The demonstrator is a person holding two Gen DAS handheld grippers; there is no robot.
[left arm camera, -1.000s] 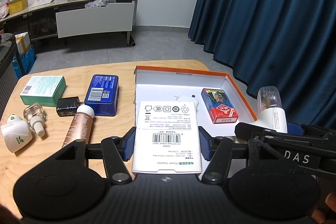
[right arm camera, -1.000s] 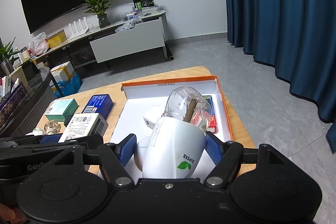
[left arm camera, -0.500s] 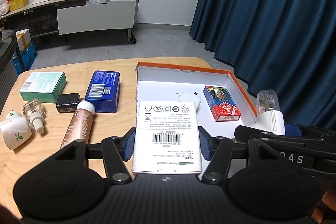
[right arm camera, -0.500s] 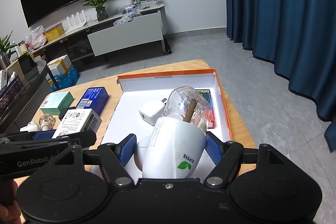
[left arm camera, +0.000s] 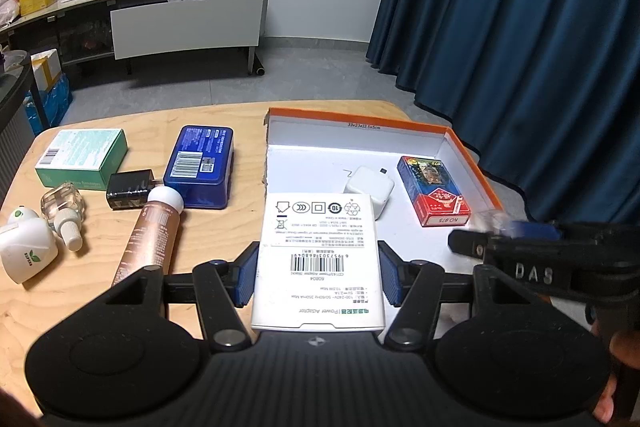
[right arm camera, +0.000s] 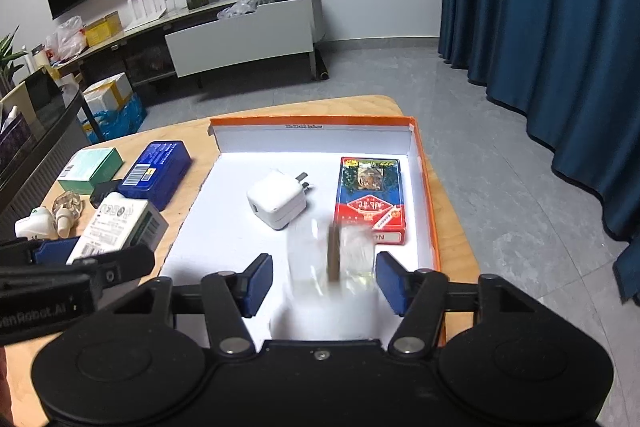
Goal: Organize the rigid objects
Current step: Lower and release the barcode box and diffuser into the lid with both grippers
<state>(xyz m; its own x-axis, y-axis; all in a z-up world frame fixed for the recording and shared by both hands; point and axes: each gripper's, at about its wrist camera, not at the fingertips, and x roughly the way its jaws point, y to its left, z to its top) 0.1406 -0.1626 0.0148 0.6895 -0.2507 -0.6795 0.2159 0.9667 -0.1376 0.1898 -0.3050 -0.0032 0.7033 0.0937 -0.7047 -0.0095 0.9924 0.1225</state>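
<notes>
Now: right hand dropping the diffuser into the tray, left hand queued with the adapter box

Right gripper (right arm camera: 324, 281): jaws closing, yet the blue pads stand clear of the white diffuser (right arm camera: 326, 301), which sits blurred between them over the near end of the orange-rimmed tray (right arm camera: 424, 163). No grip that I can see, so I read it as released. Its long axis runs straight away from the camera, clear bulb end forward, pointing at the gap between the white charger (right arm camera: 276, 203) and the card deck (right arm camera: 370, 201).

Left gripper (left arm camera: 314, 277): clamped on the white adapter box (left arm camera: 318, 263), long axis along the fingers, hovering over the tray's near-left corner.

Key relation: free floor lies left of the charger, directly ahead of the left hand, so that hand is nearer.
</notes>
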